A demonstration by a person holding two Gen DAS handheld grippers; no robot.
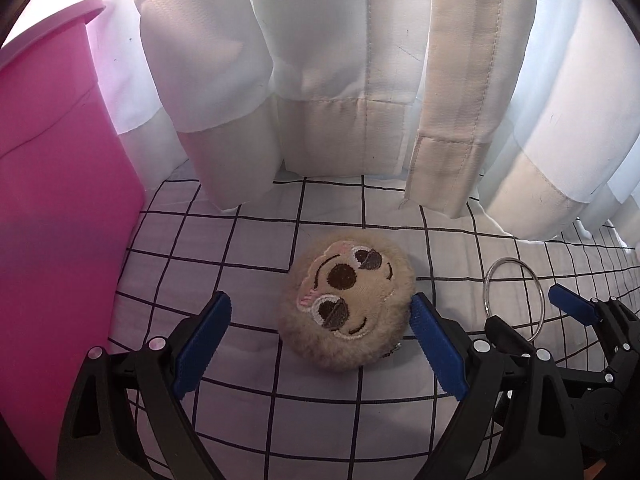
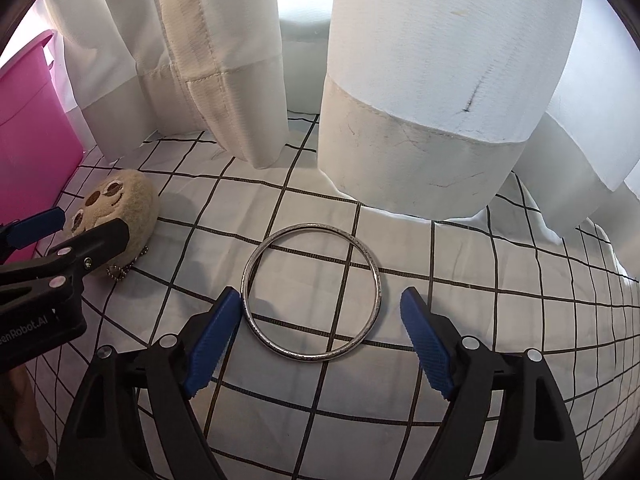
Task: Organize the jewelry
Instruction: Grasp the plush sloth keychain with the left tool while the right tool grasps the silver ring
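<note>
A tan plush sloth-face keychain (image 1: 346, 302) lies on the grid-patterned cloth, between the open fingers of my left gripper (image 1: 320, 312); the right pad is close to its fur. It also shows in the right wrist view (image 2: 120, 204) with its ball chain (image 2: 120, 270). A silver bangle (image 2: 312, 292) lies flat on the cloth between the open fingers of my right gripper (image 2: 320, 308). The bangle also shows in the left wrist view (image 1: 514, 296), with my right gripper (image 1: 532, 312) around it. My left gripper shows in the right wrist view (image 2: 82, 226).
A pink plastic bin (image 1: 60, 200) stands at the left, also in the right wrist view (image 2: 32, 128). White curtains (image 1: 340, 80) hang down to the cloth at the back. The white cloth with black grid lines (image 2: 360, 420) covers the surface.
</note>
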